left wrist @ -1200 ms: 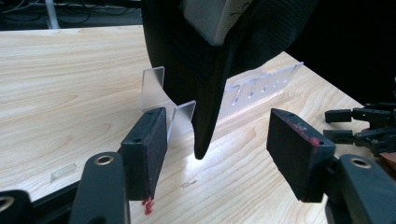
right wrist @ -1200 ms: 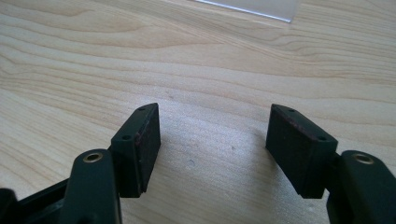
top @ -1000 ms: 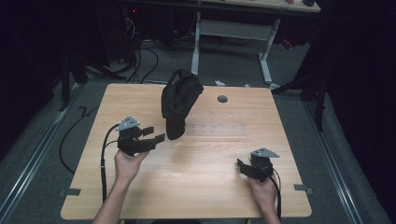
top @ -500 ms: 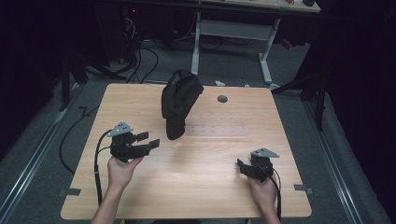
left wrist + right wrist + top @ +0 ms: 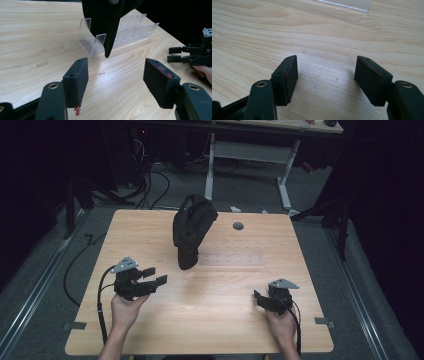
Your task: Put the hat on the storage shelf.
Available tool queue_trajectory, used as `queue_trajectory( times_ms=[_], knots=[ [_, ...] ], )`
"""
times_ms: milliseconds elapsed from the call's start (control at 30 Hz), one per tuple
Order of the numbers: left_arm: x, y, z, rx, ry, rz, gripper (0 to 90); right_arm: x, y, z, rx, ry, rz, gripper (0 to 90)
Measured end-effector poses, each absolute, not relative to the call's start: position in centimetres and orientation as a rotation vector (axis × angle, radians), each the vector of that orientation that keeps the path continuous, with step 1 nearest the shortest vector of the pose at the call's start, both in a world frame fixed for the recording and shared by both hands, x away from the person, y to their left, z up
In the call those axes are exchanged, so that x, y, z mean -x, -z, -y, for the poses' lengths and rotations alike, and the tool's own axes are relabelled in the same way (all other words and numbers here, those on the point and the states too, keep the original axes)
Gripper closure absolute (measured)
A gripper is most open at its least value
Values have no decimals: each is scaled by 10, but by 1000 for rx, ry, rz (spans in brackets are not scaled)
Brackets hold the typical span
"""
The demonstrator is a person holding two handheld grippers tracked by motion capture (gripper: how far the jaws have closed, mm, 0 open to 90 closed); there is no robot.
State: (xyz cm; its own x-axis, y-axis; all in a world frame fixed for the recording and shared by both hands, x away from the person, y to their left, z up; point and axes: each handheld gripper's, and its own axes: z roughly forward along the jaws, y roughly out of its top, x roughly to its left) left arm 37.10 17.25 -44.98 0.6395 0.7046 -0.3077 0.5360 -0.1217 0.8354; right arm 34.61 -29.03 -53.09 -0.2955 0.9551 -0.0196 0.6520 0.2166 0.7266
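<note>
cap [image 5: 192, 227] on clear stand [image 5: 95, 41], mid-tabletop toward far edge | left gripper [image 5: 152, 276] released, jaws apart, holding nothing, bare wood between it and cap | right gripper [image 5: 260, 299] released, holding nothing, near right front edge | tabletop [image 5: 220, 320] bare around both grippers

A wooden table [image 5: 210, 330] is seen on a grey floor [image 5: 45, 285]. A small grey disc [image 5: 238, 226] is set into the tabletop near its far edge, right of centre. Beyond the table, a white desk frame [image 5: 280, 175] is seen, and black cables [image 5: 150, 180] are spread over the floor at far left.
</note>
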Motion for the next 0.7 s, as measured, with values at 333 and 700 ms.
queue_trajectory(
  times_ms=[333,700],
  knots=[
    [-366,461,-174,-1795,-195,-1026,365,-346,531,290,-1482,-856,-2027,355],
    [-359,481,-174,-1846,-206,-1072,362,-346,531,290,-1481,-856,-2027,355]
  ],
)
